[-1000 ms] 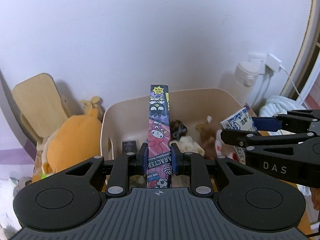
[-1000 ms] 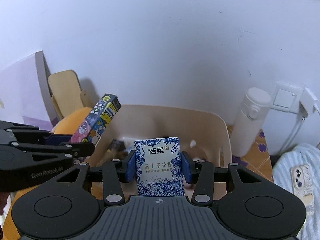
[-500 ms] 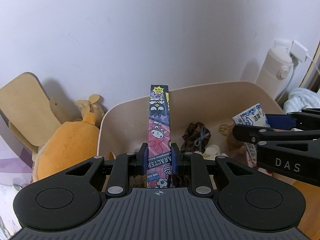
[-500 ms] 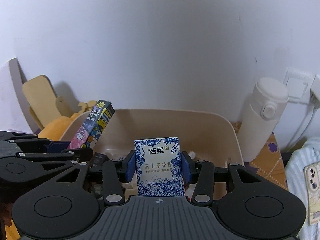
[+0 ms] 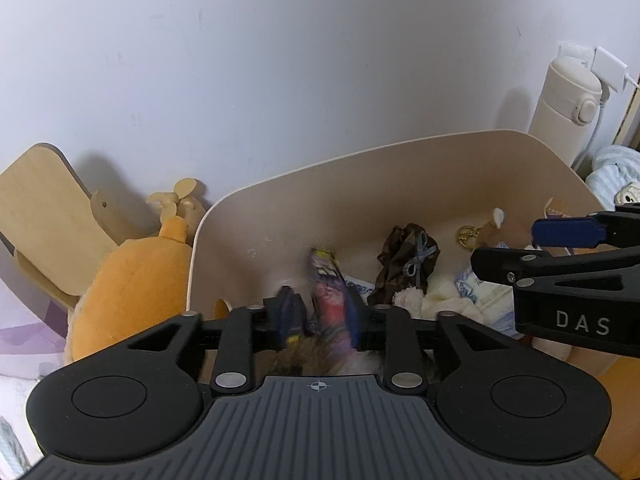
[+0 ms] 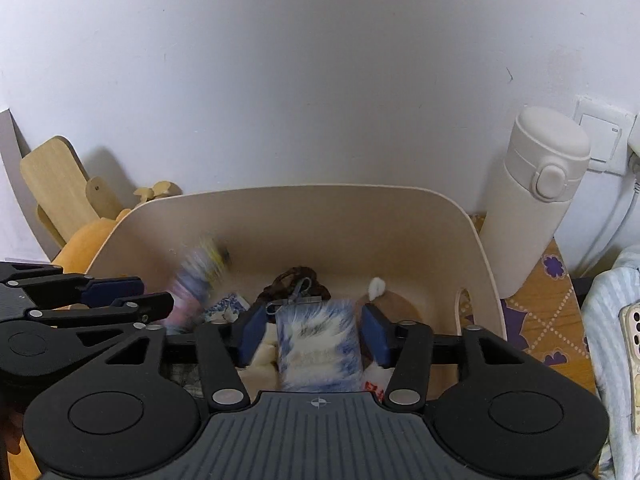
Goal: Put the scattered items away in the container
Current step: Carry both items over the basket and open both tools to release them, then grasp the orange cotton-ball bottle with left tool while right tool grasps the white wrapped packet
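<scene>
A beige plastic bin (image 5: pixel 400 172) (image 6: pixel 304 216) stands against the wall and holds small items. My left gripper (image 5: pixel 322 316) is open over the bin; the colourful cartoon box (image 5: pixel 330 292) is blurred between its fingers, dropping free. My right gripper (image 6: pixel 312 332) is open too; the blue-and-white tissue pack (image 6: pixel 318 344) is blurred between its spread fingers, falling into the bin. The cartoon box also shows blurred in the right wrist view (image 6: pixel 196 284). The right gripper shows at the right of the left wrist view (image 5: pixel 560 256).
In the bin lie a brown scrunchie (image 5: pixel 408 264), white plush pieces (image 5: pixel 440 300) and a gold ring (image 5: pixel 468 236). An orange plush (image 5: pixel 132 300) and wooden boards (image 5: pixel 44 208) stand left of the bin. A white flask (image 6: pixel 536 196) and a phone (image 6: pixel 632 356) are on the right.
Both grippers have opened over the bin. The cartoon box and the tissue pack have left the fingers and are dropping, blurred. Both grippers moved closer to the bin.
</scene>
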